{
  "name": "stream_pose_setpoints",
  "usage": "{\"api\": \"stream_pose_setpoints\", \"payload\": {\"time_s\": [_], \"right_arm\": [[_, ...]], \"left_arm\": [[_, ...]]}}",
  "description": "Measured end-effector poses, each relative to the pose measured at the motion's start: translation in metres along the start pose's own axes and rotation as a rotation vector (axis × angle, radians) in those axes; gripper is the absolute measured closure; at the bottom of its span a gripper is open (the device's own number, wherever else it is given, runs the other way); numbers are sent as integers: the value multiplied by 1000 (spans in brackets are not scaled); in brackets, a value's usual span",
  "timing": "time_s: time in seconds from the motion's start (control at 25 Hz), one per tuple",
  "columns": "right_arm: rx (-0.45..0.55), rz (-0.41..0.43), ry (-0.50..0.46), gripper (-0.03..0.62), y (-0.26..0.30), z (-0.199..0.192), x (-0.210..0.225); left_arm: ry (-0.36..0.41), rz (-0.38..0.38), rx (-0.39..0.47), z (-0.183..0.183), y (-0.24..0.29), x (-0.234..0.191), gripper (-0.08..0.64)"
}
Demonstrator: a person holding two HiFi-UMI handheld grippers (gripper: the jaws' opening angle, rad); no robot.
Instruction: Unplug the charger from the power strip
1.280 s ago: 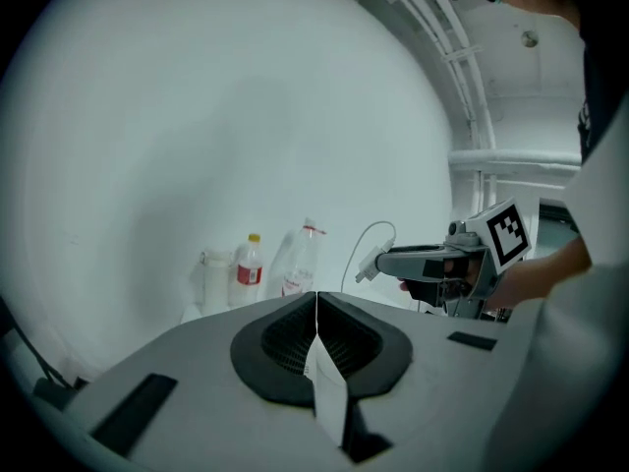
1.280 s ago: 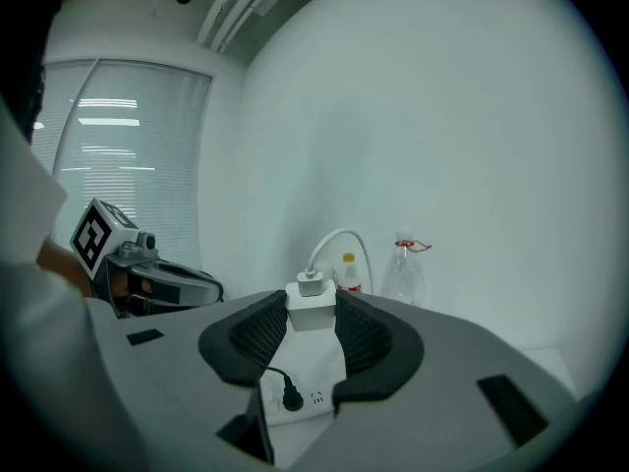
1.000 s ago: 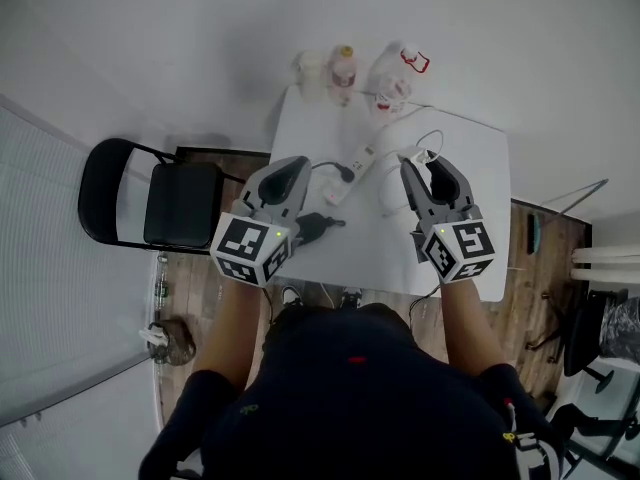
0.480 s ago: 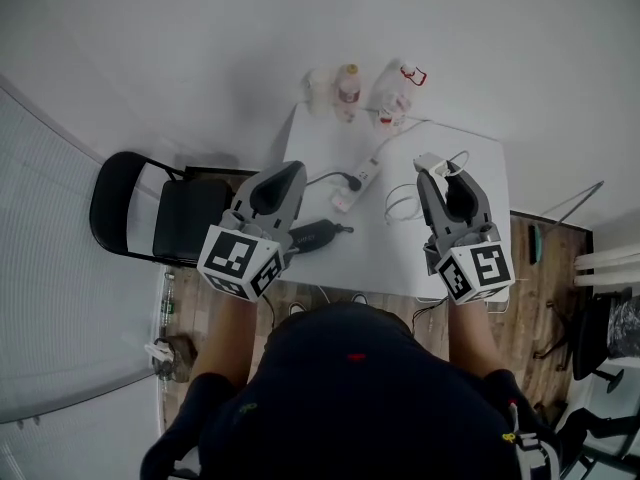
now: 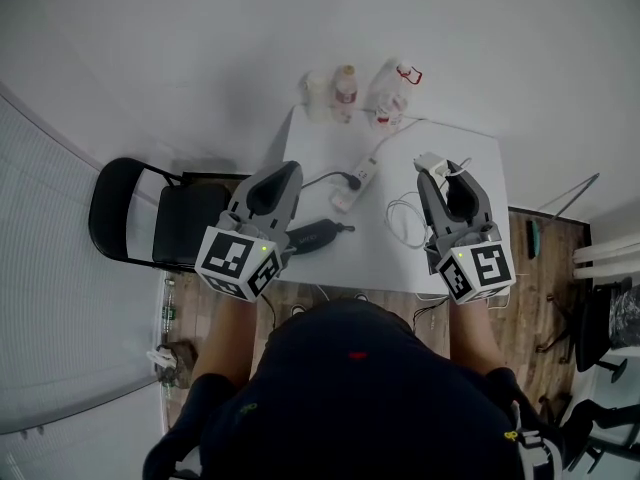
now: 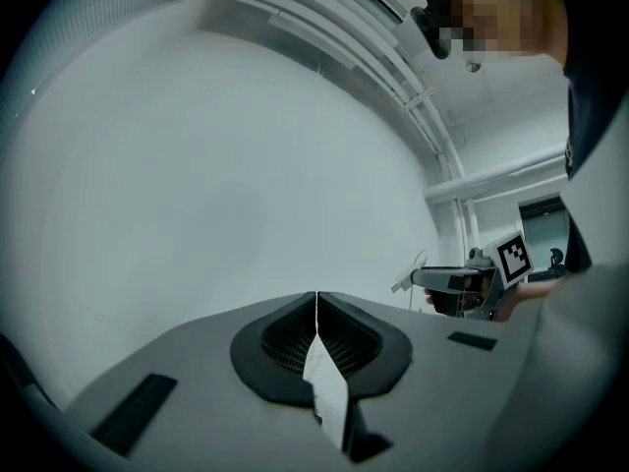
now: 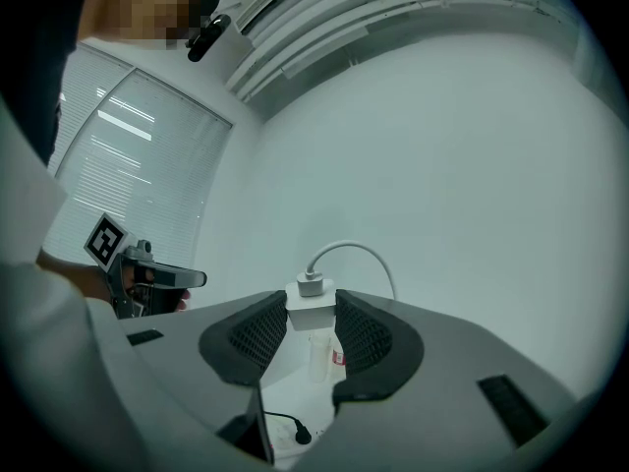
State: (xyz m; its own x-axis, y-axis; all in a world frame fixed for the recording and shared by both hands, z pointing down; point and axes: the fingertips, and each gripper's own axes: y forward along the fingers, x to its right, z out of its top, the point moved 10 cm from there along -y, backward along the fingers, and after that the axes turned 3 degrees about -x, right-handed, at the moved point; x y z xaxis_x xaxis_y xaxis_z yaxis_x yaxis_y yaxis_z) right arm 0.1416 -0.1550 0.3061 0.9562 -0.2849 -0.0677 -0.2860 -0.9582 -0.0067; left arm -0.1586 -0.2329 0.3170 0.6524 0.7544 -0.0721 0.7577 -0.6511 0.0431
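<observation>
Head view: your right hand-held gripper [image 5: 443,173] grasps the white charger [image 5: 428,160], raised off the bench [image 5: 475,148], the power strip [image 5: 357,182] lying to its left. Left gripper view: your left hand-held gripper [image 6: 316,301] is clenched and empty. Right gripper view: the charger is pinched between the pads.

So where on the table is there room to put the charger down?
The far right corner of the table is bare, past the white cable loops. There's also a bare patch at the front, between the black adapter and those loops. The far left is crowded: bottles, then the power strip in front of them.
</observation>
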Motion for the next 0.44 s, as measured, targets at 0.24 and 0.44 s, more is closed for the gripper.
{"api": "stream_pose_setpoints", "payload": {"time_s": [0.24, 0.44], "right_arm": [[-9, 2, -4, 430, -2, -4, -2], [-22, 4, -12, 430, -1, -2, -2]], "left_arm": [[-11, -8, 12, -2, -2, 2, 537], [2, 1, 20, 5, -2, 0, 537]]}}
